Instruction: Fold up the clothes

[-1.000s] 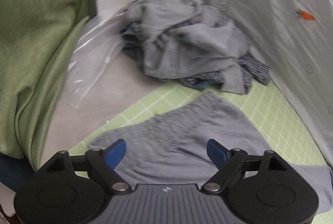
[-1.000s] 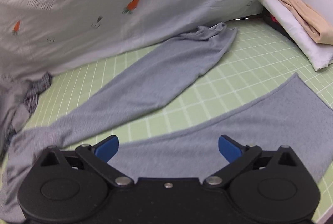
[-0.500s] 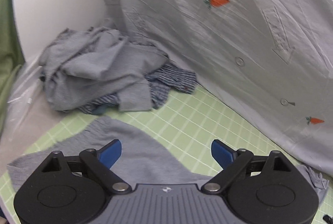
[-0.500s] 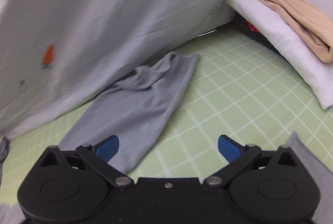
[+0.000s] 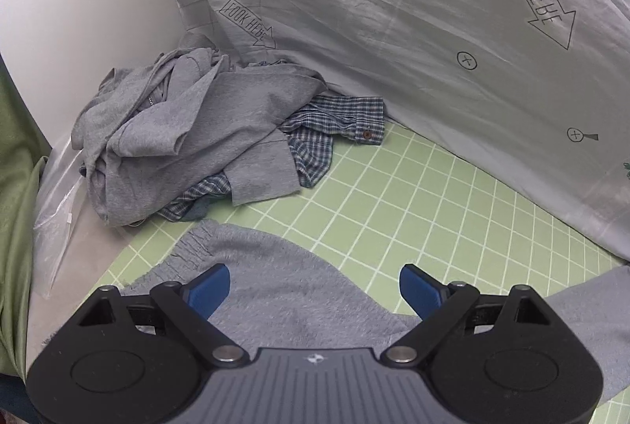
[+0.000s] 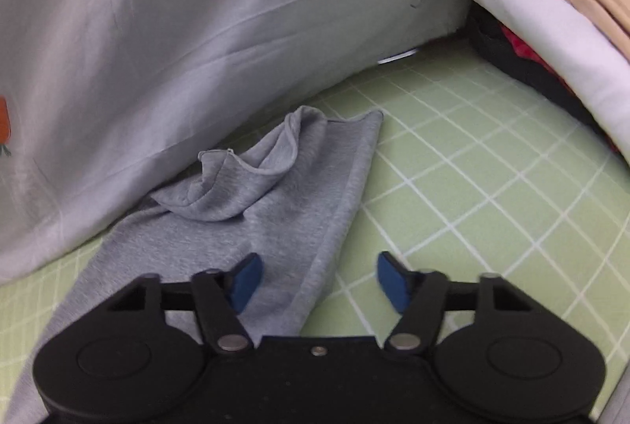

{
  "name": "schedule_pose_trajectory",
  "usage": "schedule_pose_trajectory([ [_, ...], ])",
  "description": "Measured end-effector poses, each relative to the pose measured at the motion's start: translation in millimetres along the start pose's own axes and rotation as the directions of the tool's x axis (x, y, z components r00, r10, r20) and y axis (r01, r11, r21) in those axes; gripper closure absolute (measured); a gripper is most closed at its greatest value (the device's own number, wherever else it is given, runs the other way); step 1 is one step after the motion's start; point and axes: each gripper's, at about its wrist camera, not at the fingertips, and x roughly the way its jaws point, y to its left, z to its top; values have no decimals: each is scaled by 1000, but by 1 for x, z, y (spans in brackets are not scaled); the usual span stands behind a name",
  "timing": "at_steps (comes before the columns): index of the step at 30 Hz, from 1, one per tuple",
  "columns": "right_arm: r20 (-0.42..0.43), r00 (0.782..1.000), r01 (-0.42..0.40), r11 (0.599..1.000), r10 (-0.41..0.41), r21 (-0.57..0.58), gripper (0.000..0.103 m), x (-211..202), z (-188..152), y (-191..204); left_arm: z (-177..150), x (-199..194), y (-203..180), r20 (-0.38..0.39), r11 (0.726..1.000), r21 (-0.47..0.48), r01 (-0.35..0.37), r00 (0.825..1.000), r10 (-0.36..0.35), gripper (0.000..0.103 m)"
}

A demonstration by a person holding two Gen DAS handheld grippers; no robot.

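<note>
Grey knit trousers lie spread on the green grid mat. In the left wrist view their gathered waistband end (image 5: 252,266) lies under my left gripper (image 5: 315,288), which is open and empty just above the cloth. In the right wrist view one grey trouser leg (image 6: 275,211) runs away from me, its hem crumpled against the grey sheet. My right gripper (image 6: 317,280) is open and empty over the leg's right edge, with its left fingertip (image 6: 246,280) above the cloth.
A heap of grey and checked clothes (image 5: 204,132) sits at the mat's far left corner beside a clear plastic bag (image 5: 55,203). A grey carrot-print sheet (image 5: 413,30) hangs along the back. Folded white and beige cloth (image 6: 551,14) is stacked at the right on dark items.
The left gripper has swung right from the green curtain and moved toward the waistband. The right gripper has moved forward along the trouser leg toward its hem. Both stayed open.
</note>
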Motion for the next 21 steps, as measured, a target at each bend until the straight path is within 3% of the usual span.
schedule_pose_trajectory([
  [1,-2,1000,-1,1000,1,-21,80,1,1,2,0,1,1,-5,1000,-1,2,1000,-2,10],
  [3,-14,1000,-21,999,21,-34,99,0,0,1,-1,0,1,-13,1000,10,3,1000,-3,10],
  [4,-19,999,-32,999,32,-35,102,-1,-1,-1,-1,-1,0,-14,1000,16,4,1000,-4,10],
  [8,27,998,-51,998,52,-33,102,-40,-3,-15,-6,-8,5,-1,999,6,37,999,-37,10],
  [14,151,986,-73,997,75,-19,102,-148,-19,-37,-18,-12,23,-1,994,-57,97,995,-97,10],
  [19,221,974,-47,998,56,-44,102,-220,-40,-43,-25,-12,42,4,991,-82,102,995,-102,10],
  [21,226,972,-60,998,58,1,102,-230,-34,-47,-27,-9,50,-2,992,-92,90,996,-91,10],
])
